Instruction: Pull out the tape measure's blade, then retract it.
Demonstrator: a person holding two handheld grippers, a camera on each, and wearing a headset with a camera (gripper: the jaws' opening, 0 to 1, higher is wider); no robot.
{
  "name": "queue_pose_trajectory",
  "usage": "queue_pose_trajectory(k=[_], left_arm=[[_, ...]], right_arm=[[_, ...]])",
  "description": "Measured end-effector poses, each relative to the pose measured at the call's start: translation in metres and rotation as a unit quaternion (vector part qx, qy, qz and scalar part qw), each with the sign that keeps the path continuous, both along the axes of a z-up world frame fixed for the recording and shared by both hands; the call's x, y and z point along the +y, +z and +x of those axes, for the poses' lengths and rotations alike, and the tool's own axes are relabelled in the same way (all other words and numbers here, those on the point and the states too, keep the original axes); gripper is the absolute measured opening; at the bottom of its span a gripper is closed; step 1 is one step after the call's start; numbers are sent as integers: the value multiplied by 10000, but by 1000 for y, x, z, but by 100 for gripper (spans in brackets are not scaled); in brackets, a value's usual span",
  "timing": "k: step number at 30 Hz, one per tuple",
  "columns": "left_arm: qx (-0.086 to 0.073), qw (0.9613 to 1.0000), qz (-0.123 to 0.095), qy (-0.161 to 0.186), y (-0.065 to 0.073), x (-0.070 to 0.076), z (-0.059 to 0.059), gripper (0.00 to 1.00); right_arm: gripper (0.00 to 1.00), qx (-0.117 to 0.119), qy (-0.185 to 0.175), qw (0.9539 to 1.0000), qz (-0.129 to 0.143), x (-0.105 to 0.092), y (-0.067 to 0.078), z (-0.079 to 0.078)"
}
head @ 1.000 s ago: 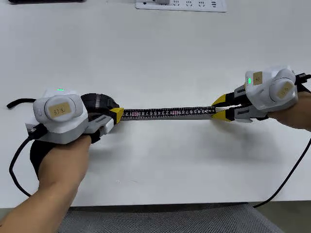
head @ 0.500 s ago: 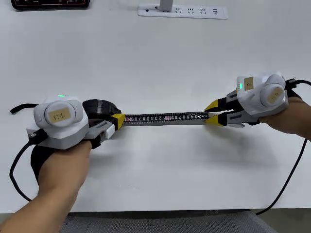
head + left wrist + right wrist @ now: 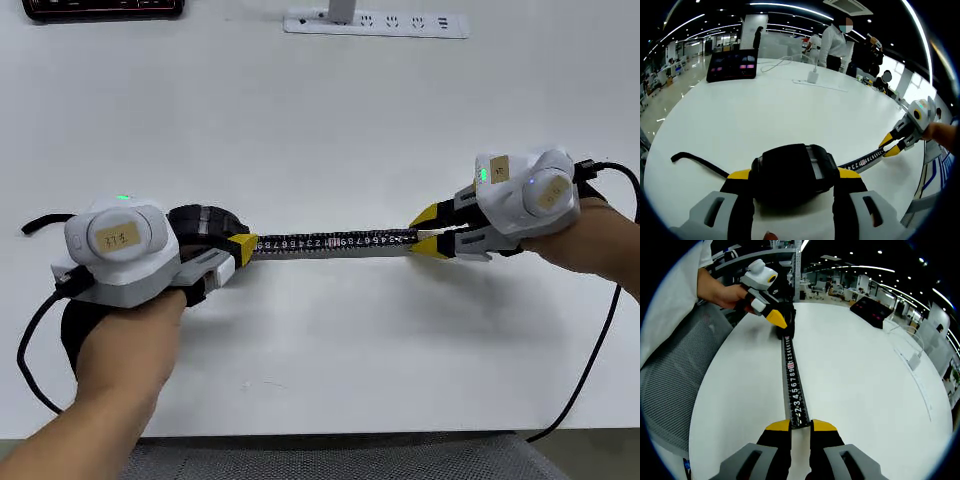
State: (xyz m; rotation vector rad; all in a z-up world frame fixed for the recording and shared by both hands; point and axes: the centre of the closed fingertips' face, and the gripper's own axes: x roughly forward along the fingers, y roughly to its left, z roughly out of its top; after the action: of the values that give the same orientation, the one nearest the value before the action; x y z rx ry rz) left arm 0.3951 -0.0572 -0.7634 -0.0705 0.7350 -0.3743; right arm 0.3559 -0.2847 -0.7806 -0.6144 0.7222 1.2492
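Observation:
A black tape measure case (image 3: 203, 228) rests on the white table (image 3: 330, 130), clamped between the yellow-tipped jaws of my left gripper (image 3: 236, 247). The case (image 3: 792, 170) bulks large between those jaws in the left gripper view. Its black numbered blade (image 3: 330, 241) stretches right, just above the table, to my right gripper (image 3: 426, 233), which is shut on the blade's end. In the right gripper view the blade (image 3: 793, 387) runs from my right gripper (image 3: 800, 426) away to the case (image 3: 787, 320) and the left gripper (image 3: 765, 285).
A white power strip (image 3: 376, 22) lies at the table's far edge, with a dark device (image 3: 100, 8) at the far left. A black strap (image 3: 40, 221) trails left of the case. Gripper cables hang off the near edge. A mesh chair (image 3: 670, 385) stands beside the table.
My right gripper has moved left towards the case with the blade end held, so the exposed blade is shorter. The left gripper and case stay put.

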Motion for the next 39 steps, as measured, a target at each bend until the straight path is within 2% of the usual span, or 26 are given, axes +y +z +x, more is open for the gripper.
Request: queue_pose_trajectory(k=[39], left_arm=[[32, 9999, -121, 44, -1, 4, 0, 59]], right_arm=[[9, 35, -2, 9995, 302, 42, 0, 6]])
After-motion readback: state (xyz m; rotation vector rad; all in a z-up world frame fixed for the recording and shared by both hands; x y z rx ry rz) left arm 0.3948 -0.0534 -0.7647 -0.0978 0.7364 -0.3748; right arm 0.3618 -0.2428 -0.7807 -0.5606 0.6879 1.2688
